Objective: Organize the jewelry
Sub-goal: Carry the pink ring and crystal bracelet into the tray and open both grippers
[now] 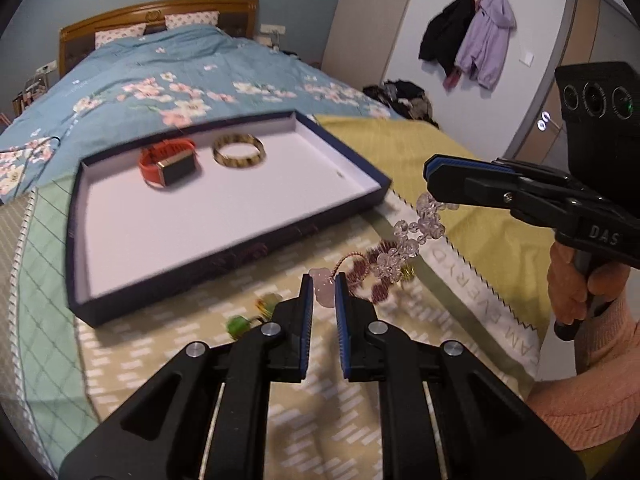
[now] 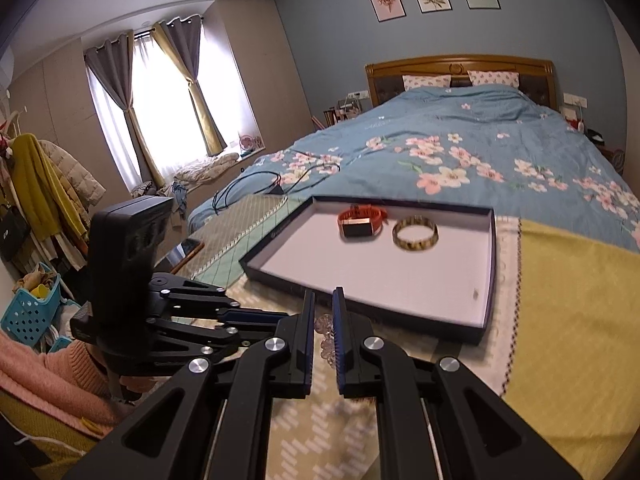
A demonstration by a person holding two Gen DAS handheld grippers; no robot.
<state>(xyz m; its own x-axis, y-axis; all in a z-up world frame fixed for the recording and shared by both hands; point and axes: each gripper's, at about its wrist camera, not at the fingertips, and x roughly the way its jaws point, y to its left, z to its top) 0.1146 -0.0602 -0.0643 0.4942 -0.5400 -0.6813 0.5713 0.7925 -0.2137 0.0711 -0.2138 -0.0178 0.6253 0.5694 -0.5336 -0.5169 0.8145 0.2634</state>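
One shallow dark-blue tray (image 1: pixel 224 248) at eleven o'clock holds two pieces. My left gripper (image 1: pixel 324 292) pinches one clear-bead strand's (image 1: pixel 404 246) pink charm (image 1: pixel 323 286); my right gripper (image 2: pixel 323 312) clamps its beads.

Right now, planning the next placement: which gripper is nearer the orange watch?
Left, narrowly. The left gripper holds the bead strand before the tray's near wall; the right gripper sits off the tray's right corner, farther from the orange watch.

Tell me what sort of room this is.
A lived-in home bedroom, almost surely: a bed with a wooden headboard and pillows, curtains at the window, and jackets hanging on wall hooks.
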